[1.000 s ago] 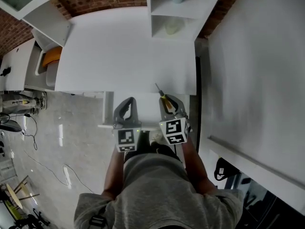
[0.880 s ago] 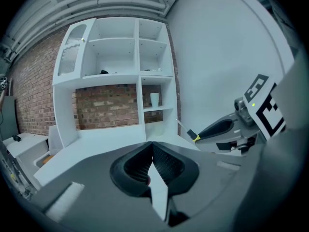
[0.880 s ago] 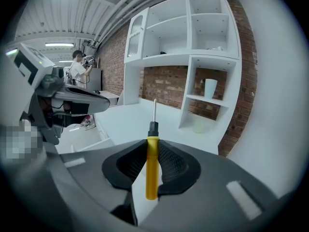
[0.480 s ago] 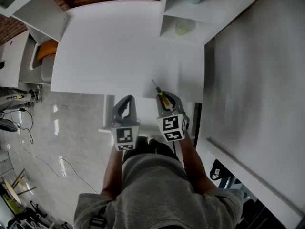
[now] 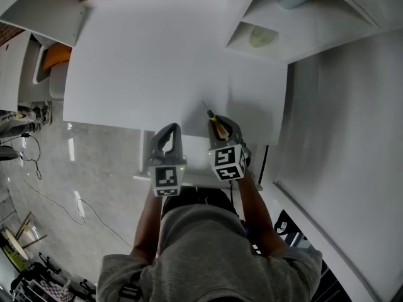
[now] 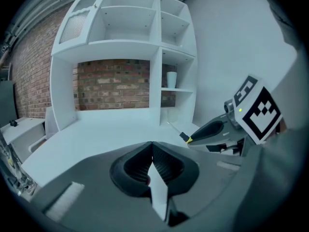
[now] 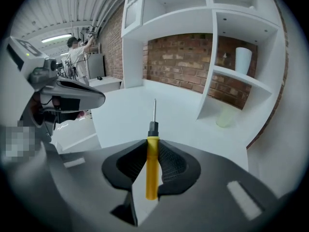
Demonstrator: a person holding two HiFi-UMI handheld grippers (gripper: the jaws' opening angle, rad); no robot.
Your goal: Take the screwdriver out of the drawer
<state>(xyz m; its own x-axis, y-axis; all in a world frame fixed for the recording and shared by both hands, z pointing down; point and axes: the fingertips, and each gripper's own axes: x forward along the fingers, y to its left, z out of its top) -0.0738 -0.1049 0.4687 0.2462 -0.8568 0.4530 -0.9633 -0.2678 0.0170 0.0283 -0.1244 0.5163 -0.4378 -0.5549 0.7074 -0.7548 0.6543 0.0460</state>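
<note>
Screwdriver (image 7: 151,170), yellow-handled, pinched in right claw (image 7: 152,140), shaft pointing over white tabletop (image 5: 145,55), left claw (image 6: 152,149) pressed together alongside, black square markers (image 5: 228,162) on both

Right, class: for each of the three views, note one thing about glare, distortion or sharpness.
Head view: the white desk is washed out, almost featureless. Left gripper view: fisheye bows the shelf unit, corners vignetted dark. Right gripper view: the screwdriver is sharp.

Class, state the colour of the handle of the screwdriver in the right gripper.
The screwdriver has a yellow handle, clearest in the right gripper view.
</note>
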